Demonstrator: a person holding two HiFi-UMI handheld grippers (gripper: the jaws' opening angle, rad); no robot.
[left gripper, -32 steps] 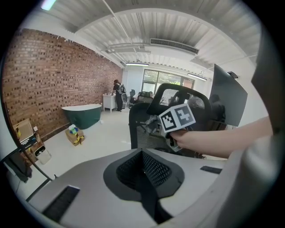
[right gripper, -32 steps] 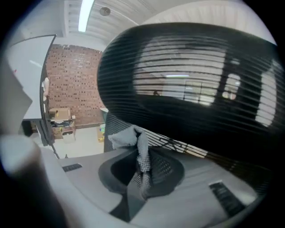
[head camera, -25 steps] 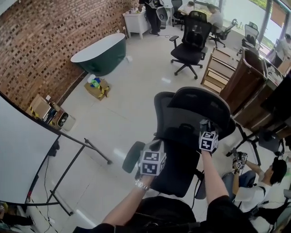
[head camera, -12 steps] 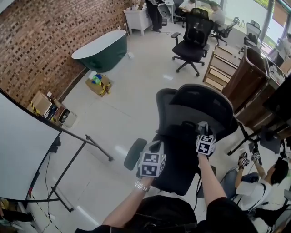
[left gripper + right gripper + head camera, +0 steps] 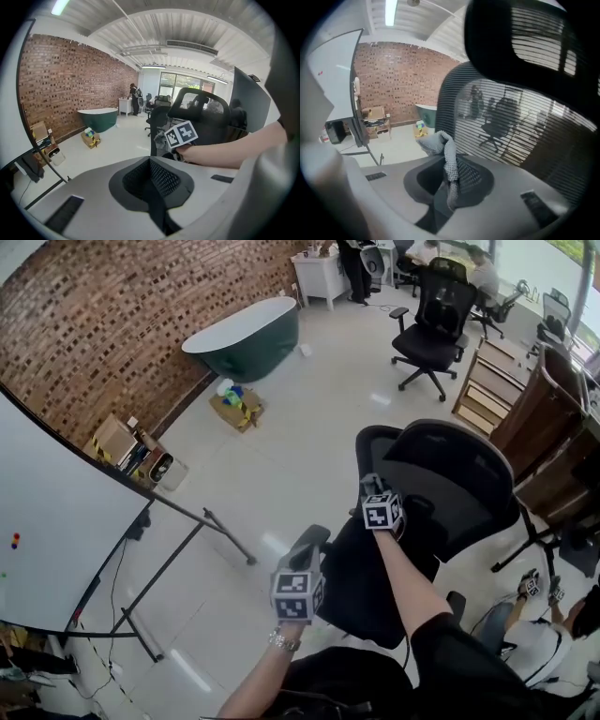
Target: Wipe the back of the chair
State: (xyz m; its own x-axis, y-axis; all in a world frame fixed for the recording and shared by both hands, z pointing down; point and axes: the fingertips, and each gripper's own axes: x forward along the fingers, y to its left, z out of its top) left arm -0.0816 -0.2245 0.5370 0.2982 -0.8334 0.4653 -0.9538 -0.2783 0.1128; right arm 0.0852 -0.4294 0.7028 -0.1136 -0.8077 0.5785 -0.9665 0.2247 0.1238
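Our right gripper [image 5: 449, 187] clamps the grey cloth [image 5: 440, 145] at the chair back [image 5: 520, 117], near one side edge; our left gripper [image 5: 151, 185], jaws together and empty, hangs beside. Wiping seems under way, most mesh apparently left

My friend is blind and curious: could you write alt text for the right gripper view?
A grey knobbly cloth sits pinched in the shut right gripper, just in front of the black slatted mesh back of an office chair. Beyond stand a red brick wall and a dark green bathtub.
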